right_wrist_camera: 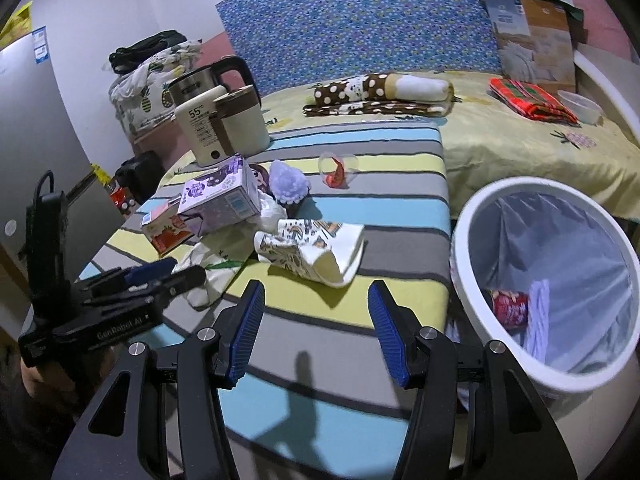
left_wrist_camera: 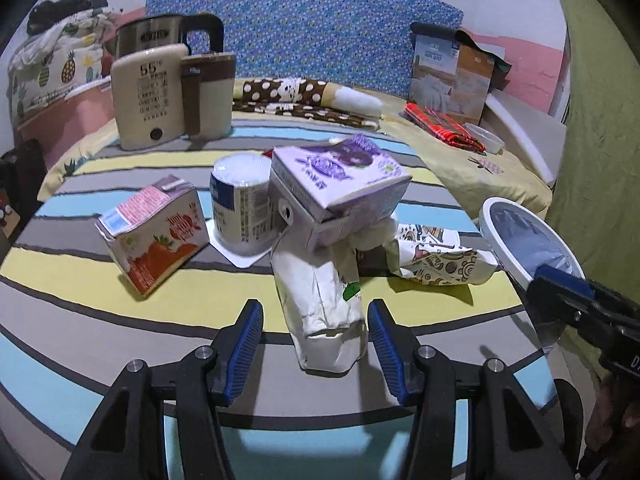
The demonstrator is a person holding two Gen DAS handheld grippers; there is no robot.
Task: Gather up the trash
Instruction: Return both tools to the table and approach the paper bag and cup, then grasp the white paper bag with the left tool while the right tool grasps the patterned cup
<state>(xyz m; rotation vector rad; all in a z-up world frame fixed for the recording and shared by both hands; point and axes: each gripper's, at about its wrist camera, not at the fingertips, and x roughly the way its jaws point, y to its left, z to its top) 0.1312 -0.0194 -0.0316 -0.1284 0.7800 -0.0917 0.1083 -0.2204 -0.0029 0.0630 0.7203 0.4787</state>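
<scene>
Both grippers hover over the striped mat's near edge, jaws partly apart and gripping nothing. One crumpled paper bag lies between the left gripper's pads without contact, its long axis running away from them. Ahead of the right gripper lies a patterned wrapper; the white bin stands beside the mat's right edge.

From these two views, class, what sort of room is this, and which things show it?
Most likely a bedroom: a bed with a yellow sheet, a folded polka-dot blanket, and a heap of pineapple-print bedding.
</scene>
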